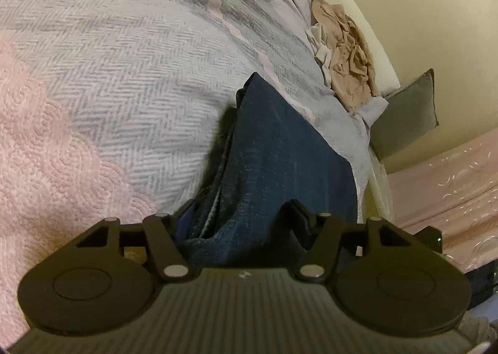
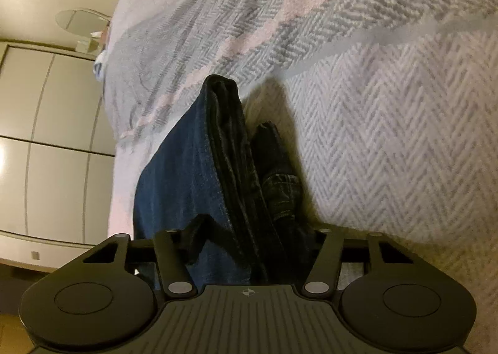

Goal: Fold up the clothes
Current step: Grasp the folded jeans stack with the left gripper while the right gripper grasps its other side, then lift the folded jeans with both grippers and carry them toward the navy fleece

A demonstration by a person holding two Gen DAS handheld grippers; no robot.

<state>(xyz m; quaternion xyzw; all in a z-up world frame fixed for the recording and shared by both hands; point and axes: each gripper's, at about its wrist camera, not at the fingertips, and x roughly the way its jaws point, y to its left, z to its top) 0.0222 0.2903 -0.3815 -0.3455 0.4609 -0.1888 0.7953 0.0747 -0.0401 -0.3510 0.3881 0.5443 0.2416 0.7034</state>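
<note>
On the bed's herringbone blanket (image 1: 130,80) lie the folded dark blue jeans (image 1: 280,148) — I have both sets of jaws standing wide around their near ends, left gripper (image 1: 239,214) and right gripper (image 2: 249,229), with denim between them but not visibly pinched. Next, I judge, both must close evenly before another fold — or lifting the stack.

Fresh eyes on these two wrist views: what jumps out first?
The folded dark blue jeans dominate, lying on the grey herringbone bedspread and running straight out from between the jaws of both the left hand-held gripper and the right hand-held gripper. In the left view a crumpled beige garment sits at the bed's far edge, with a grey cushion just beyond it. The right view shows pale cupboard doors on the left.
</note>
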